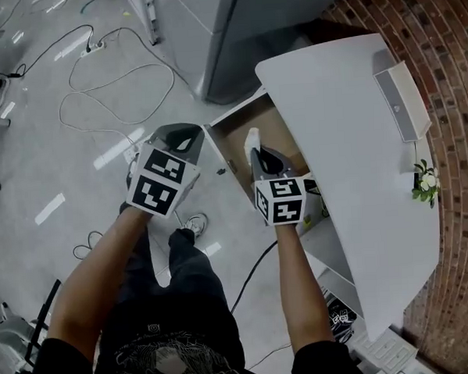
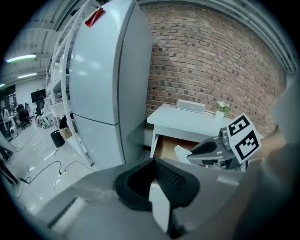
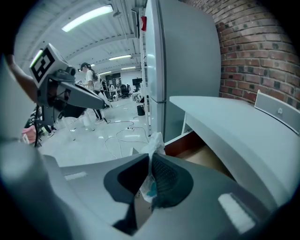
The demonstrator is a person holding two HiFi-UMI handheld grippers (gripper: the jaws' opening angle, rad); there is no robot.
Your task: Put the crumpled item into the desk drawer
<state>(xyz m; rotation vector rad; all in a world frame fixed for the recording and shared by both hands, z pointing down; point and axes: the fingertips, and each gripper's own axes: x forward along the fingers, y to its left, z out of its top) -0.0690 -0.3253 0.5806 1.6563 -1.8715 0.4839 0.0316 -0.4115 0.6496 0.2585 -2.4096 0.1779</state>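
Setting: a person stands at a white counter point(image 1: 349, 137) set against a brick wall point(image 1: 447, 69), with a two-fingered gripper in each hand.
Drawer point(image 1: 286, 136): pulled out from under the counter's front edge, near the end closest to the grey fridge point(image 1: 226, 34). Its brown inside is bare where it shows.
Right gripper point(image 1: 254, 146): held over the open drawer, pointing away from the person.
Right fingers point(image 3: 164, 176): clamped on the crumpled item point(image 3: 154, 140), with only a narrow gap between them, filled by the item.
Crumpled item: a thin, white, wrinkled wad with a small teal patch. It is pinched between the right fingers and its loose end sticks out past their tips. It hangs above the drawer's open inside and does not rest in it.
Left gripper point(image 1: 180, 138): held over the floor point(image 1: 52, 153), just beside the drawer's front and well apart from the counter.
Left fingers point(image 2: 171, 180): together, with nothing between them and touching nothing else.
On the counter: a flat white box point(image 1: 401, 99) lies along the back edge by the wall. A small plant point(image 1: 425, 182) with pale flowers stands at that same edge, nearer the person.
Floor: pale cables point(image 1: 111, 79) loop across it, left of the fridge.
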